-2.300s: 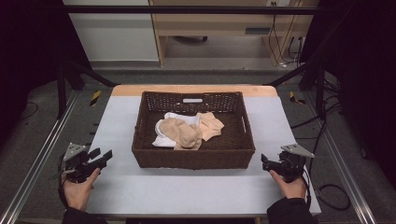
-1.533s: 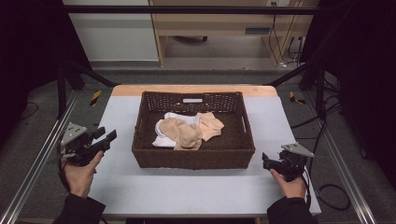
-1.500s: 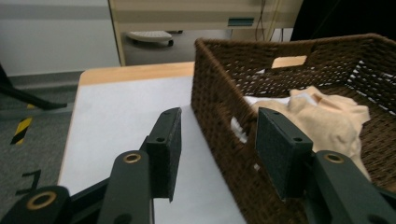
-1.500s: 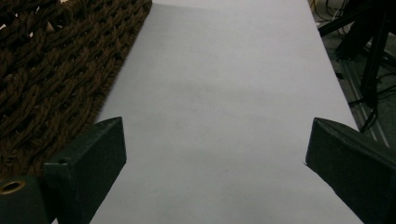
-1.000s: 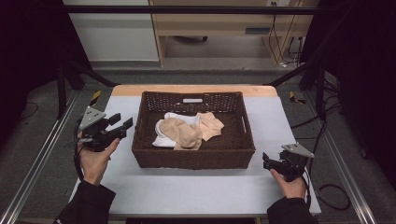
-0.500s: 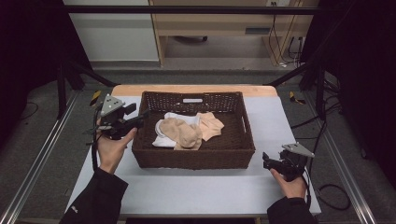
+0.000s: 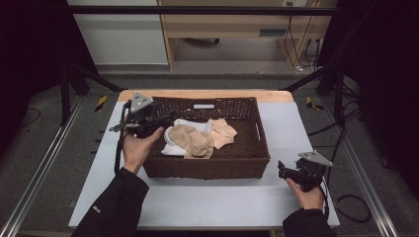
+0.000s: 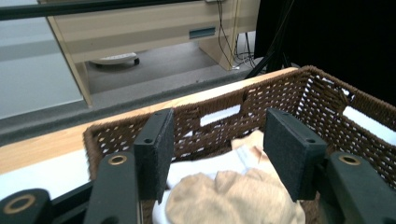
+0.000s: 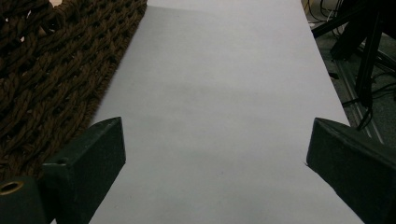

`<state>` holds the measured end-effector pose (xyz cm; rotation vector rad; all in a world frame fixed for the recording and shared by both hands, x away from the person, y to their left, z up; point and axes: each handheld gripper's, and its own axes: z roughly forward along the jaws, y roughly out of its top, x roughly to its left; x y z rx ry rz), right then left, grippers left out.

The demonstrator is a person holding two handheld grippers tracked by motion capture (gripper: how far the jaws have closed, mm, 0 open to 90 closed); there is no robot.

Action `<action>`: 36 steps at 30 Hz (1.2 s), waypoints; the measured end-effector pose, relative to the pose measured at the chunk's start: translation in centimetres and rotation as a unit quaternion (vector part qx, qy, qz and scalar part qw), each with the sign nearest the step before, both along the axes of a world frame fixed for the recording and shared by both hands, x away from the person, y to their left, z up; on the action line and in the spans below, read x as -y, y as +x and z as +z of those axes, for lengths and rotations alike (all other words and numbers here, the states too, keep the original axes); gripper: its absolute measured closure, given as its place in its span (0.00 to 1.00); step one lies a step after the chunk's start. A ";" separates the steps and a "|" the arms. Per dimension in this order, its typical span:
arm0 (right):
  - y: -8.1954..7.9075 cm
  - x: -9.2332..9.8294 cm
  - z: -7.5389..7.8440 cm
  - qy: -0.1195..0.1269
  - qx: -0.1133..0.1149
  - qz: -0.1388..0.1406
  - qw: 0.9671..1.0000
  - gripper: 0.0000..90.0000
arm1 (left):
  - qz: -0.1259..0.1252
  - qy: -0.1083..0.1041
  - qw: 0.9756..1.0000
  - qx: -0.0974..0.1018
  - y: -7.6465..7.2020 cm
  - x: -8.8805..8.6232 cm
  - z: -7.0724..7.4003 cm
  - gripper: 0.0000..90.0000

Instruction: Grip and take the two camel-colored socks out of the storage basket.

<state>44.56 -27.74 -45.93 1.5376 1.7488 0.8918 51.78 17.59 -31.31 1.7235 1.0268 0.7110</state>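
A dark brown wicker basket (image 7: 261,148) stands mid-table and holds a pile of cloth: a tan sock (image 7: 193,141), a peach piece (image 7: 223,131) and a white piece (image 7: 173,149). My left gripper (image 7: 164,120) hovers over the basket's left rim and points in at the pile. Its jaws have just been opening and stand apart with nothing between them. In the left gripper view the gripper (image 8: 218,140) frames the tan sock (image 8: 233,200) just beyond its fingertips. My right gripper (image 7: 283,171) rests open on the table off the basket's front right corner, and in the right gripper view (image 9: 215,140) it spans bare table.
The grey table top (image 7: 197,202) has free room in front of the basket and on both sides. Beyond the far wooden edge (image 7: 207,94) stands a wooden cabinet (image 7: 237,24). Metal rails (image 7: 44,168) flank the table, and cables (image 7: 356,207) lie at the right.
My left gripper has travelled from the table's front left, away from the person and rightward, to the basket's left rim. The right gripper has stayed in place.
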 end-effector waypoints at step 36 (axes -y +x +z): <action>0.2 -0.2 -0.2 -0.003 -0.003 0.003 1.000 0.05 | 0.006 0.096 0.992 -0.081 8.1 5.4 -8.2 0.42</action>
